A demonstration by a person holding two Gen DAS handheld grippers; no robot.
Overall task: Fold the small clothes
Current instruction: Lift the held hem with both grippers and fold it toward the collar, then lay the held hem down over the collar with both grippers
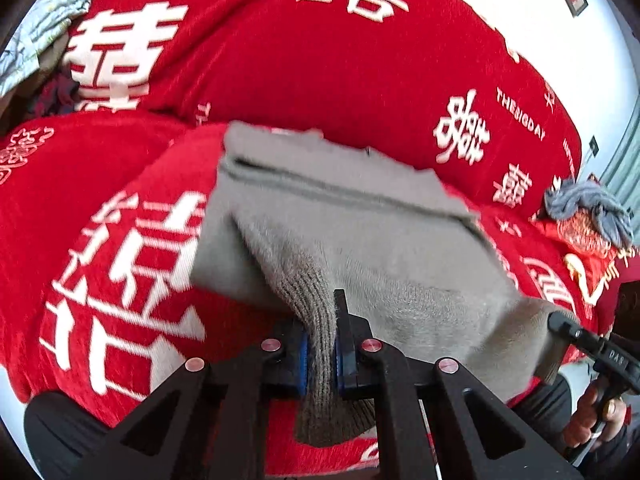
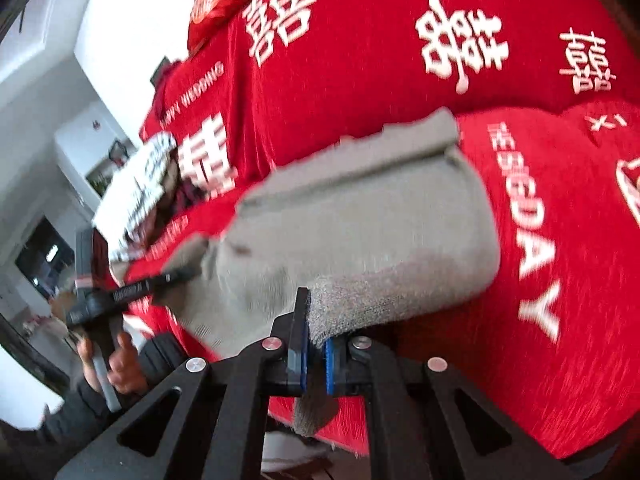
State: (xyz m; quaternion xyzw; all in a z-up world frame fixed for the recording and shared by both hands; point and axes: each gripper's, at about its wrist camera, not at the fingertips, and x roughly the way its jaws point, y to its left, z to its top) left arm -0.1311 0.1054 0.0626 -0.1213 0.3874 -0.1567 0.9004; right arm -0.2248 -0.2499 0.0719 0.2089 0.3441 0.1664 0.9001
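Closest to the lens in the left wrist view is the left gripper (image 1: 322, 344), blue pads clamped on the ribbed hem of a grey knit garment (image 1: 340, 232), looks like a small sweater or knit top. In the right wrist view the right gripper (image 2: 314, 354) is clenched on the other ribbed corner of the same piece. So both near corners are pinched, and the garment lies stretched over the near part of a sofa draped in a red wedding cover (image 1: 320, 80) with white double-happiness characters. Its far part, with what looks like a folded band across it, lies on the cover toward the backrest.

My guess is they're about to carry the hem over toward that far part for the first fold.

What could go wrong:
- The right grip looks shallow, just the edge of the rib. A tug could pop it out and drop that corner.
- If the two hands travel unevenly, the fold goes skewed.
- The plush cover probably drags on the knit, so the bottom layer may bunch.

Further out: a pale printed cloth heap (image 1: 44, 36) at the left end of the sofa and a crumpled grey-blue cloth (image 1: 592, 208) toward the right end. No baskets or bins anywhere that I can see, so nothing to report on contents.
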